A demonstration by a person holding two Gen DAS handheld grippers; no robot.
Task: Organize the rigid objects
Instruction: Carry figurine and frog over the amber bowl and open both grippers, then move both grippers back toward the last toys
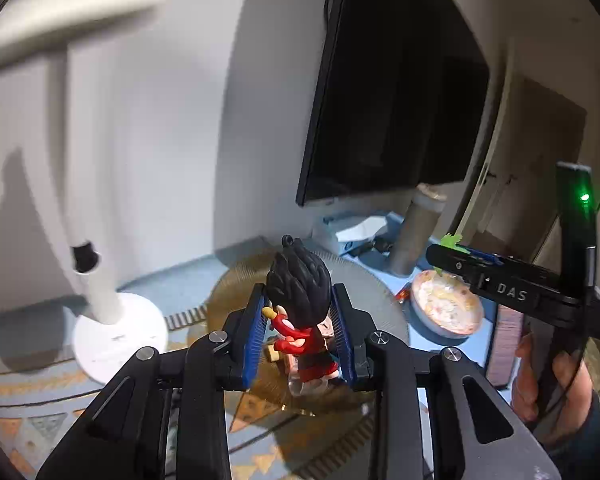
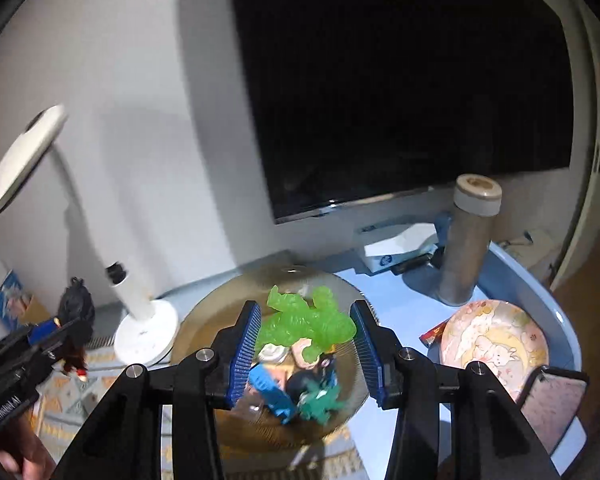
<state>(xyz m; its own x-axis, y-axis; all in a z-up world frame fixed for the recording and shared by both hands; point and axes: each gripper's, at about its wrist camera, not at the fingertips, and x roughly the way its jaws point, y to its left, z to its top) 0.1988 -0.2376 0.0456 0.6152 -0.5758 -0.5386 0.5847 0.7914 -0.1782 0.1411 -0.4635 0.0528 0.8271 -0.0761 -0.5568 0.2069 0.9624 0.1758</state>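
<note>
Above the amber ribbed glass bowl (image 2: 204, 320), both tongs carry a load. The left tongs (image 1: 302, 330) are clamped narrowly on a small hard-plastic figurine with spiky black hair and a red outfit (image 1: 300, 312), its body pinched between the blue ribbed pads (image 1: 256, 336). The right tongs (image 2: 306, 346) stand wider and grip a translucent green moulded-plastic figure (image 2: 306, 324) across its torso.

Handling, as a judgement: both figures appear light, stiff and somewhat glossy. Thin limbs and the small loop on the black hair may snap or slip, so hold belongs on the thick torso, as it is now. The green figure's irregular outline gives uneven pad contact; rotation in the grip is possible.

More toys lie in the bowl below, including a blue block-like piece (image 2: 270, 390) and a dark green figure (image 2: 320, 398); their exact forms are blurred. A pink patterned plate (image 2: 496, 344) rests on the blue worktop (image 2: 388, 292), beside a white desk lamp (image 2: 140, 304). The figurine's feet are hidden behind the pads. No destination for the toys is discernible.
</note>
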